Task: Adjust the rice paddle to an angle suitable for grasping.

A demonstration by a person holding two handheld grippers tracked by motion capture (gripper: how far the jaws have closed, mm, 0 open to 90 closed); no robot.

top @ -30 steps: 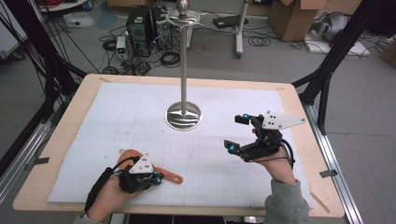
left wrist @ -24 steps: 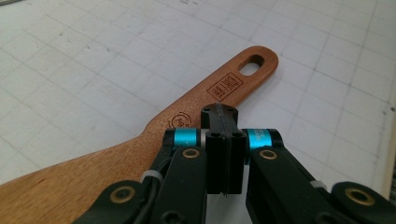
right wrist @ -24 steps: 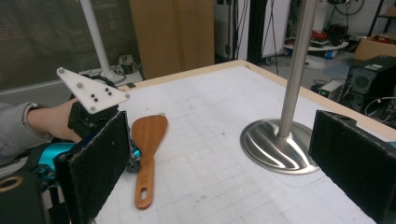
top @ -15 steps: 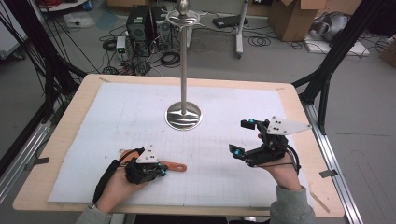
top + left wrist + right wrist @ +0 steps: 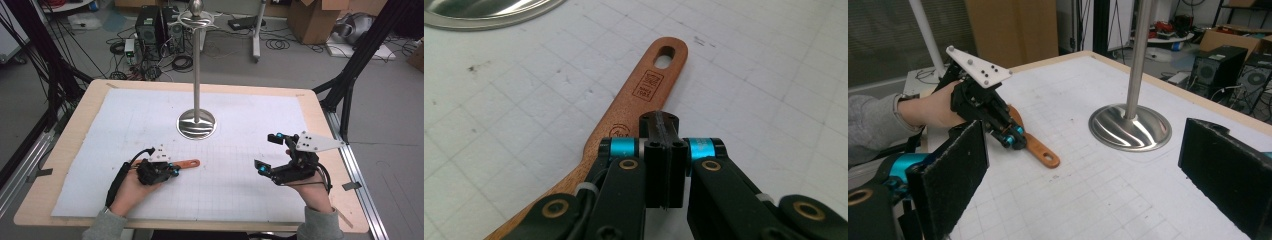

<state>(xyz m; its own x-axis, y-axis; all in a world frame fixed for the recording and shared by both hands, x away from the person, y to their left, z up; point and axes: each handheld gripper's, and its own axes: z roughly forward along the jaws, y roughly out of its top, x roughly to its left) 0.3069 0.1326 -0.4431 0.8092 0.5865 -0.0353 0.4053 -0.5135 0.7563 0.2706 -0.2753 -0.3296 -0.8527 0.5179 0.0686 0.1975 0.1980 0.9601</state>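
A brown wooden spatula lies flat on the white mat, its handle with the hanging hole pointing right. My left gripper is shut, with nothing between the pads. Its tips sit right over the spatula's handle, and I cannot tell if they press on it. The spatula's wide end is hidden under the left hand. In the right gripper view the left gripper sits on the spatula. My right gripper stands wide open over bare mat at the right, holding nothing, and its pads frame the scene.
A steel stand with a round base and a tall pole stands in the middle of the table. The white gridded mat covers the wooden tabletop. Boxes, computers and cables lie on the floor beyond the far edge.
The left hand slid away from the near edge toward the stand. The spatula swung with it, so its handle now points right. The right hand drifted right and nearer, still open.
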